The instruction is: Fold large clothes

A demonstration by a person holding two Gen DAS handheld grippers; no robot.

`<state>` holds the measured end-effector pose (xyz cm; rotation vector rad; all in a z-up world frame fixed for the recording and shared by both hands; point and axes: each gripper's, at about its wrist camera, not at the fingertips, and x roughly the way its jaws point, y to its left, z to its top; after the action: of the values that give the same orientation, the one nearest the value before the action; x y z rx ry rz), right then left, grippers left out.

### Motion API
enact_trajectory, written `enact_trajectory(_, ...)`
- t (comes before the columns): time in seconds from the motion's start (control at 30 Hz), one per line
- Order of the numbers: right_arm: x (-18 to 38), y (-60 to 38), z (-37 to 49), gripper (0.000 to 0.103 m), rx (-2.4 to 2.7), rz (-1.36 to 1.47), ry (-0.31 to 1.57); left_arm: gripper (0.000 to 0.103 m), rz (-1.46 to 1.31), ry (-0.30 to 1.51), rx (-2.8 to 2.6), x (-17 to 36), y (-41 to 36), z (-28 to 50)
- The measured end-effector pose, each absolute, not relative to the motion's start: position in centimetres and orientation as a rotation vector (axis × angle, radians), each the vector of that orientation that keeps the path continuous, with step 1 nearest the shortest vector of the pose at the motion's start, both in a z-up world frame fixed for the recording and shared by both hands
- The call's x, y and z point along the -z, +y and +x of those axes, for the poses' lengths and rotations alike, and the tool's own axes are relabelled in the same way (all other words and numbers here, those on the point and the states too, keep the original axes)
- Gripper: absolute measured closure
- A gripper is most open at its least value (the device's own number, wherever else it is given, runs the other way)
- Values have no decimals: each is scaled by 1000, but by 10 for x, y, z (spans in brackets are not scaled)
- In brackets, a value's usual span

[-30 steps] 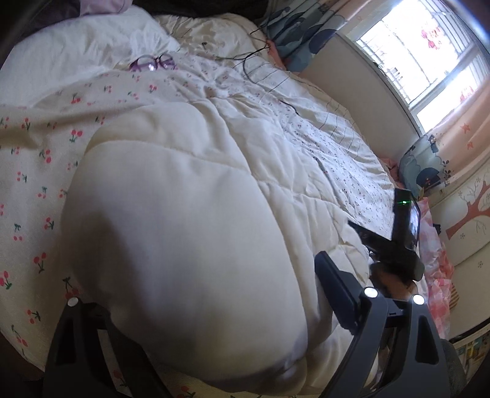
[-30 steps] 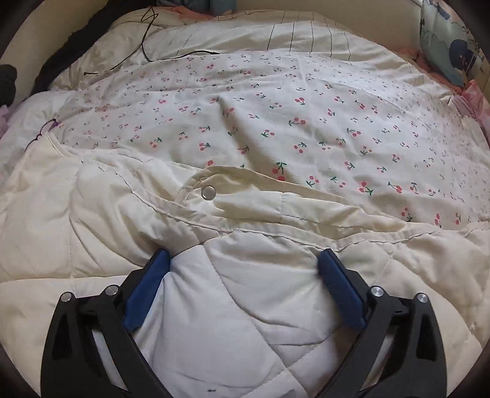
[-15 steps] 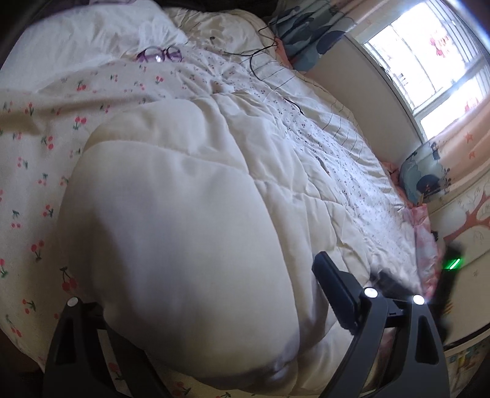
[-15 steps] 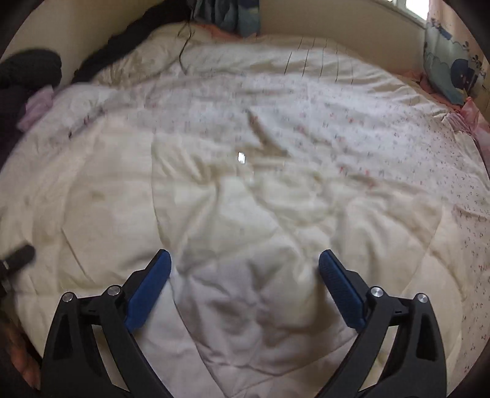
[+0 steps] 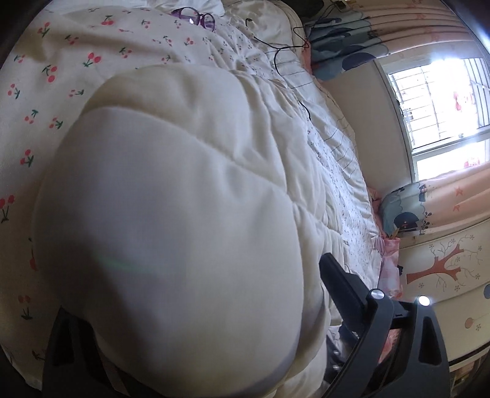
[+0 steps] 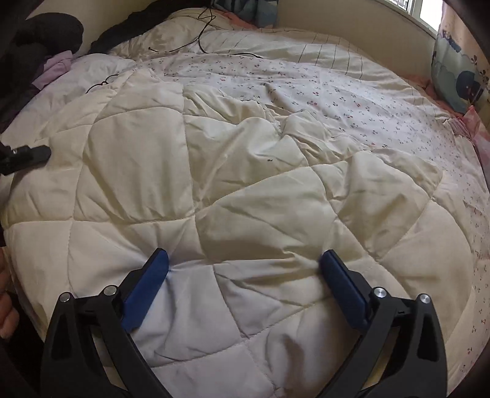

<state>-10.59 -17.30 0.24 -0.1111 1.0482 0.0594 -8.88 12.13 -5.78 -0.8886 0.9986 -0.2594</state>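
In the left wrist view, we see the cream quilted garment [image 5: 171, 220] bulging across the centre and lower half of the frame, lying on the bed [image 5: 46, 76] with its cherry-print cover. The left hand-held gripper [image 5: 196, 330] stands wide; its jaws have just been opening. The padded fabric sits between them, but we cannot confirm that either pad presses on it: the finger at lower left is almost wholly hidden behind the bulge, and only the finger at lower right shows clearly. A pair of purple glasses [image 5: 196, 16] lies at the top edge, partly cut off. A thin black cable [image 5: 277, 58] trails across the upper centre. The window [image 5: 438, 101] at upper right is overexposed.

In the right wrist view, we see the same garment [image 6: 245, 189] spread over the centre and lower frame. The right hand-held gripper [image 6: 243, 272] is spread wide above it, both blue pads [image 6: 144, 290] clear of the fabric and holding nothing. A dark object at the left edge is cut off; we cannot identify it. Part of a hand [image 6: 7, 306] enters at lower left, mostly out of frame.
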Motion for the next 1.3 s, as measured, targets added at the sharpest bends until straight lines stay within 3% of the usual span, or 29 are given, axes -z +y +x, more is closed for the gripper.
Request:
enact_trajectory(0.13,-26,-169,-120,7,-53,-95,981,11,-911,978,274,58,123,-89)
enact_trajectory(0.23,3,-161,-122,6,-52,-136,1048,11,-885,969,304,55,117,-88)
enact_trajectory(0.43,-22,-164,-120,6,-57,-103,1015,15,-887,965,322,54,119,-85)
enact_trajectory(0.63,-4,-156,-119,6,-72,-164,1102,15,-881,983,278,57,117,-85)
enact_trajectory(0.83,-43,-181,-80,6,-39,-77,949,15,-886,1001,280,58,119,-82)
enact_trajectory(0.97,16,-206,-26,6,50,-27,1094,14,-878,1001,279,60,118,-81)
enact_trajectory(1.07,17,-205,-19,6,31,-46,1118,14,-848,1001,296,59,114,-80)
enact_trajectory(1.23,-33,-207,-73,6,-23,8,991,15,-865,1004,314,60,118,-83)
enact_trajectory(1.3,-28,-197,-97,6,-41,-40,993,15,-863,1003,316,60,119,-83)
